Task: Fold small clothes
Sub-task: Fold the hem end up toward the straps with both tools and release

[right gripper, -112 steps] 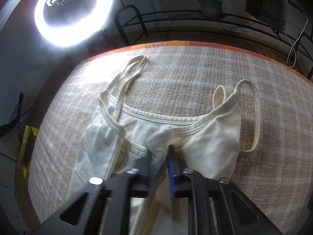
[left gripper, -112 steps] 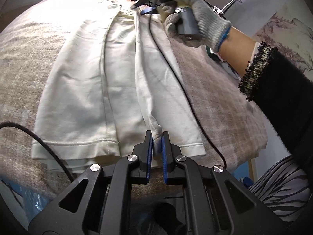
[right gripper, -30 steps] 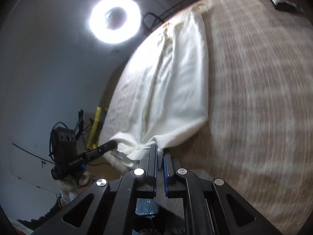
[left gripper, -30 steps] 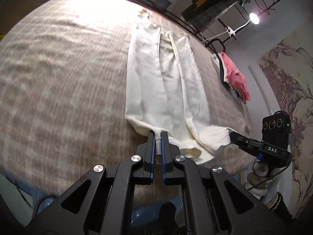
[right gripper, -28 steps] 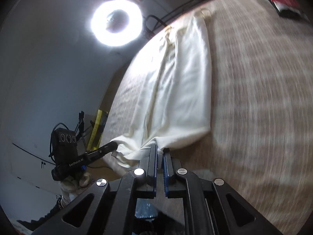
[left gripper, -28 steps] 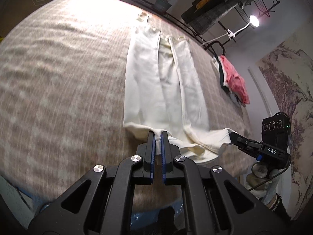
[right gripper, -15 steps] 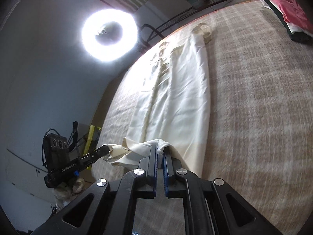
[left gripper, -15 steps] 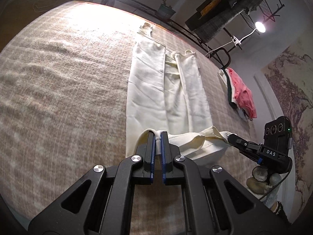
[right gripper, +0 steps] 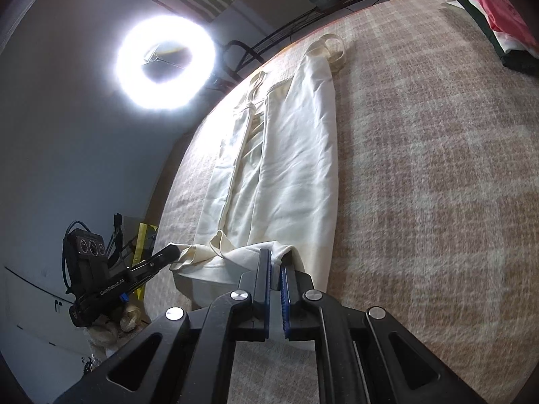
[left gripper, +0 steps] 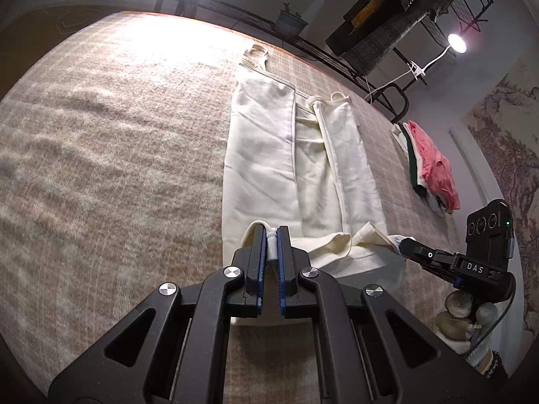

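Note:
A cream strappy garment (left gripper: 296, 168) lies lengthwise on the plaid table cover (left gripper: 118, 155), its sides folded in to a long strip. It also shows in the right wrist view (right gripper: 286, 161). My left gripper (left gripper: 271, 235) is shut on the hem's left corner. My right gripper (right gripper: 275, 262) is shut on the hem's right corner; it shows from the side in the left wrist view (left gripper: 404, 247). Both hold the hem lifted above the garment, and it sags between them. The left gripper shows at the left of the right wrist view (right gripper: 168, 256).
A pile of folded clothes with a pink top piece (left gripper: 431, 165) lies at the table's right edge, also in the right wrist view (right gripper: 495, 3). A bright ring light (right gripper: 165, 62) stands beyond the far edge. A black metal rack (left gripper: 303, 43) runs behind the table.
Both grippers have lifted the hem off the near table edge and carried it forward over the garment. The near part of the garment now lies doubled under the raised hem.

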Demonstrator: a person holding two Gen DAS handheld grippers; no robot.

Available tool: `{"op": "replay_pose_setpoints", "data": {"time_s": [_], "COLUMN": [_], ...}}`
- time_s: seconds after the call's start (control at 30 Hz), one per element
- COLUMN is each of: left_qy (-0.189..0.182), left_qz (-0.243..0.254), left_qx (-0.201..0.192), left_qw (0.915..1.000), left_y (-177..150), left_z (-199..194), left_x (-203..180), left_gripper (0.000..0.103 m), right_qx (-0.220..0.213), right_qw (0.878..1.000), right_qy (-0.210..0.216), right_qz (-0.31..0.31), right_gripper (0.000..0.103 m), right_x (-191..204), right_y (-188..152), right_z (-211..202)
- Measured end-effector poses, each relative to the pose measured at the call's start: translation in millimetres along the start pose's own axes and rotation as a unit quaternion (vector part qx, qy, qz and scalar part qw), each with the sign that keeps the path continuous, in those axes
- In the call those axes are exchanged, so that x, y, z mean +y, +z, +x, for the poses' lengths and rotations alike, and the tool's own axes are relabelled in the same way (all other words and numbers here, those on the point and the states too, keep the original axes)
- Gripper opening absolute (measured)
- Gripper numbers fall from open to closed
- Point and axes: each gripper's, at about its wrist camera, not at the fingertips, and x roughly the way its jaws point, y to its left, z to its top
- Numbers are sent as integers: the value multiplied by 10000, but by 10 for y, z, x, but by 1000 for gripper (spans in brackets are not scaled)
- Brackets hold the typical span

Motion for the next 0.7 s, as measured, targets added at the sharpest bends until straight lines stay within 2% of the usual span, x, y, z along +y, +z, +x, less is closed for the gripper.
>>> {"op": "replay_pose_setpoints", "data": {"time_s": [0.07, 0.13, 0.17, 0.2, 0.23, 0.27, 0.33, 0.47, 0.57, 0.7], "left_qy": [59, 62, 85, 106, 97, 75, 50, 17, 22, 79], "left_qz": [-25, -60, -64, -48, -25, 11, 150, 590, 820, 1232], "left_qx": [-25, -54, -107, -190, -275, -331, -377, -279, -123, 85], "left_qw": [10000, 9999, 9999, 9998, 9996, 9994, 9992, 9979, 9966, 9923], "left_y": [26, 60, 74, 89, 100, 107, 103, -2, -98, -214], "left_z": [20, 28, 11, -22, -71, -116, -186, -244, -172, -33], "left_x": [12, 28, 30, 32, 35, 34, 11, -74, -133, -262], "left_gripper": [3, 8, 19, 27, 28, 28, 28, 28, 28, 28], "right_qx": [8, 22, 34, 67, 80, 32, -126, -245, -132, 145], "right_qw": [10000, 10000, 10000, 9999, 9997, 9993, 9983, 9966, 9937, 9873], "right_qy": [-23, -42, -61, -150, -244, -362, -501, -359, -380, -644], "right_qz": [-3, -6, 8, -5, -55, -129, -272, -694, -1051, -1444], "right_gripper": [3, 7, 8, 17, 32, 35, 31, 23, 22, 22], "right_x": [-4, -1, 1, 10, 25, 50, 100, 234, 339, 459], "right_y": [25, 57, 66, 73, 77, 83, 83, 37, -54, -149], "right_z": [27, 64, 80, 96, 96, 83, 11, -100, -40, 169]}}
